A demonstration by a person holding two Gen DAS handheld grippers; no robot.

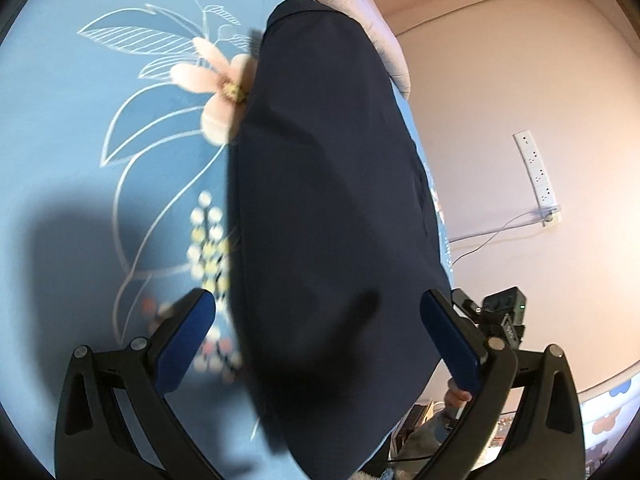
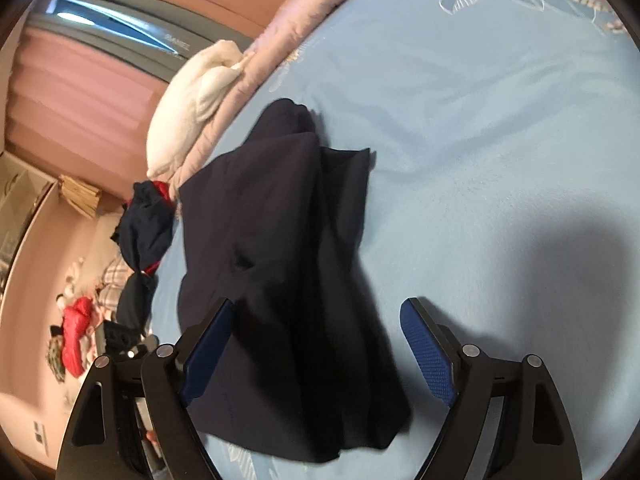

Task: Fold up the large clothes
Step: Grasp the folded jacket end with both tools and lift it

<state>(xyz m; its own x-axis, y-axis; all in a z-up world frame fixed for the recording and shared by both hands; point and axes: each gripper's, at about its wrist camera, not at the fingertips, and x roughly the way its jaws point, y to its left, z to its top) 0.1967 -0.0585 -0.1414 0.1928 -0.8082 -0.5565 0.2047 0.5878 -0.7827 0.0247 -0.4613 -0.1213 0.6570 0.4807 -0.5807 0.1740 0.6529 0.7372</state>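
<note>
A large dark navy garment [image 1: 328,216] lies on the blue flowered bed sheet [image 1: 60,120]. In the left wrist view it runs lengthwise away from me, near the bed's right edge. My left gripper [image 1: 316,324] is open, its blue pads [image 1: 188,340] on either side of the garment's near end. In the right wrist view the garment [image 2: 280,264] lies rumpled with overlapping layers. My right gripper [image 2: 316,336] is open above the garment's near end, holding nothing. Whether either gripper touches the cloth I cannot tell.
A pink quilt [image 2: 280,40] and a white pillow [image 2: 188,104] lie along the far edge of the bed. A bundle of dark and red clothes [image 2: 148,224] sits at the bed's left edge. More clothes [image 2: 76,336] lie on the floor. A wall power strip [image 1: 538,172] is beside the bed.
</note>
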